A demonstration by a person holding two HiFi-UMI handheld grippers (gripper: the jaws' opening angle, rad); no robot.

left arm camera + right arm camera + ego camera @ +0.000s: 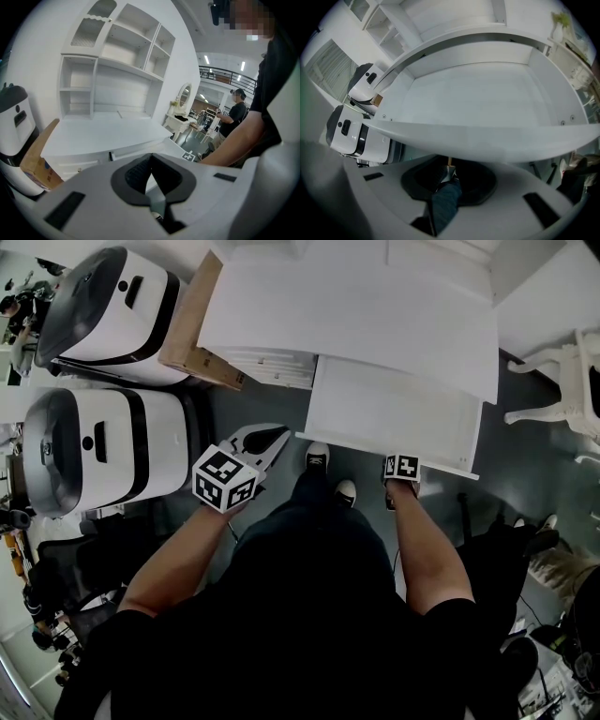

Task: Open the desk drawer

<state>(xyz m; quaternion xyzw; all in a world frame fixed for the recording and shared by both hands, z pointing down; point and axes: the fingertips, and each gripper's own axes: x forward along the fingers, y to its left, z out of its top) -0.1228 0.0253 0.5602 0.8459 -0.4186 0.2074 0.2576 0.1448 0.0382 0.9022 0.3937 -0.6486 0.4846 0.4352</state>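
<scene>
The white desk [347, 315] has its drawer [394, 413] pulled out toward me, and its inside [487, 98] is bare. My right gripper [403, 474] points steeply down at the drawer's front panel [487, 138]. Its jaws [450, 169] are closed on a small tan knob [450, 162] under the panel's edge. My left gripper [278, 440] hangs left of the drawer, over the floor and apart from the desk. In the left gripper view its tips [150, 159] meet with nothing between them, and they face the desk [108, 133] from the side.
Two white-and-black machines [112, 301] [94, 442] stand at the left, with a cardboard box [192, 324] against the desk's side. A white chair [562, 381] is at the right. My shoes [317, 457] sit under the drawer's front. Another person [234, 115] stands far off.
</scene>
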